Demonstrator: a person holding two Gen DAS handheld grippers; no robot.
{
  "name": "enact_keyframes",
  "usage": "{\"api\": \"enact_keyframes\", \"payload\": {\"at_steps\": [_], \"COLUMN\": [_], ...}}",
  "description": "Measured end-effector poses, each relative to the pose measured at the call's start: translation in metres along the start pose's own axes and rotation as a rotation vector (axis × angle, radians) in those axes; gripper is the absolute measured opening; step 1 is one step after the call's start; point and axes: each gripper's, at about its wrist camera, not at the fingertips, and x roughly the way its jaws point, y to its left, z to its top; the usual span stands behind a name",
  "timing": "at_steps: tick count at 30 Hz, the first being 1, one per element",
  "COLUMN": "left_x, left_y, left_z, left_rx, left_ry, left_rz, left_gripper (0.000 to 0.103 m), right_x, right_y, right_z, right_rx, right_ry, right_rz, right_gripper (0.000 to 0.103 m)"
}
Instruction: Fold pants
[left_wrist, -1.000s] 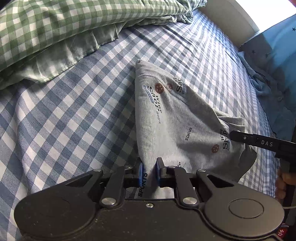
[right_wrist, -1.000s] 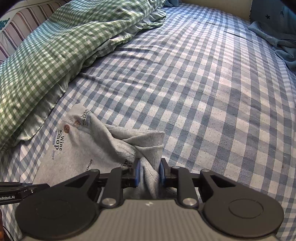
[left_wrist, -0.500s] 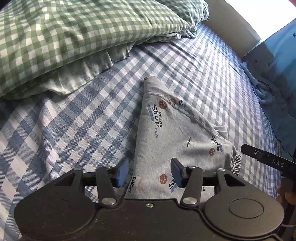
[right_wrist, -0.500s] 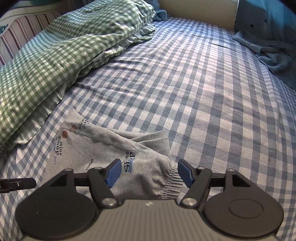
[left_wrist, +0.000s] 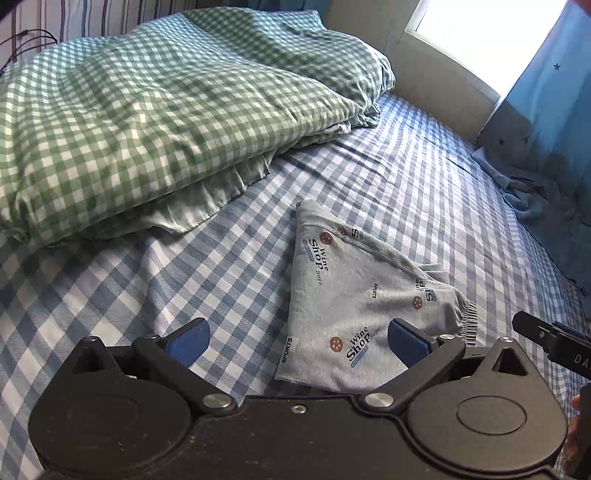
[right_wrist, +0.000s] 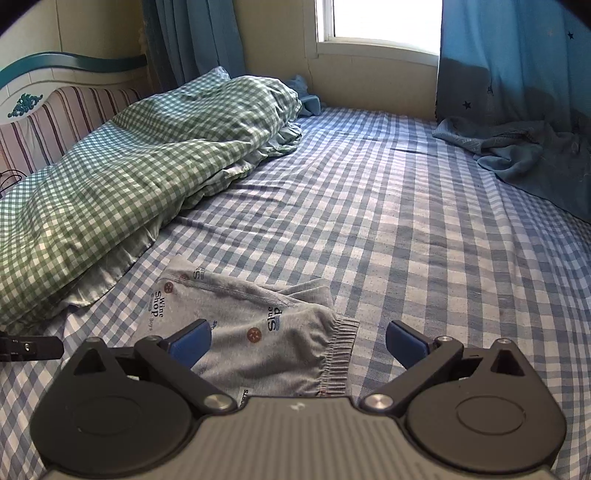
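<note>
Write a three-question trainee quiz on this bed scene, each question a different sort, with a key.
1. True or false: the left gripper is clamped on the grey pants.
2. Multiple choice: what pattern covers the sheet under the pants? A) stripes B) blue-and-white check C) plain white.
3. Fill in: the right gripper is ____, with the pants' elastic waistband lying between its fingers.

Key: 1 false, its jaws are spread wide and hold nothing. 2 B. 3 open.
</note>
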Motion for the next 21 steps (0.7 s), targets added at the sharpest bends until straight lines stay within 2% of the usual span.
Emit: {"api": "enact_keyframes", "payload": {"at_steps": [4, 8, 16, 21], "left_x": [-0.026, -0.047, -0.083, -0.106], "left_y": [-0.006, -0.010, -0.014, -0.019], "left_z": [-0.023, -0.053, -0.110, -0.139], "left_rx": [0.047, 0.066, 0.057, 0.095], "left_ry": [-0.054, -0.061, -0.082, -0.142], "left_rz": [0.039, 0.063, 0.052, 0.064], "left_gripper": [0.102, 0.102, 0.102, 0.102], "right_x": [-0.031, -0.061, -0.117, -0.147], "right_y": [0.004, 0.009, 0.009, 0.005], "right_z": [-0.024, -0.051, -0.097, -0.119], "right_rx": [-0.022, -0.058, -0.059, -0.030], "right_ry": [-0.046, -0.074, -0.125, -0.160], "right_rz": [0.014, 0.023, 0.027, 0.016], "right_gripper": [0.103, 0.103, 0.103, 0.103]}}
